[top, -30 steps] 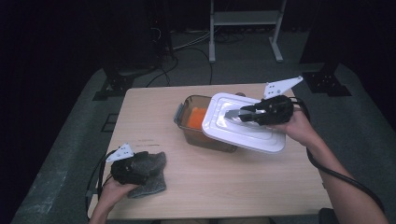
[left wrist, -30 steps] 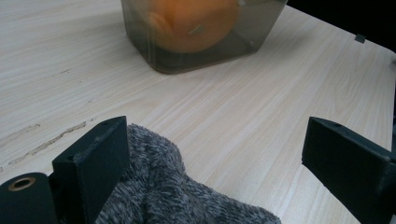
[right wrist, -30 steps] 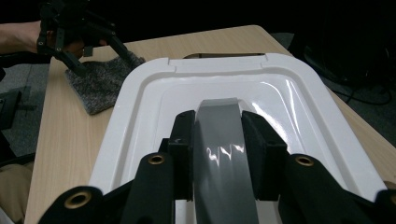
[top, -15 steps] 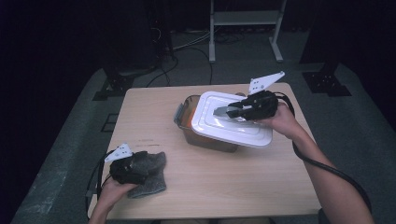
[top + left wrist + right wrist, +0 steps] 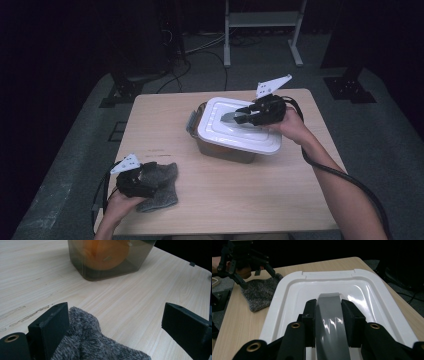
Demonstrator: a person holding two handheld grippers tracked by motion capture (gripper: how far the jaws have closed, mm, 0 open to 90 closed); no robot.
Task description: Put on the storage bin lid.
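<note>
Jaws clamping grey lid handle (image 5: 331, 315)

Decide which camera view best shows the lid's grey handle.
The right gripper view: the handle fills the foreground, clamped between the right tool's jaws. The high view shows it small and half covered.

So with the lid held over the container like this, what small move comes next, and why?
Probably lower it and square it up. The right gripper grips the grey handle of the white lid, which sits skewed over the container, overhanging its near right corner, not seated flat.
</note>
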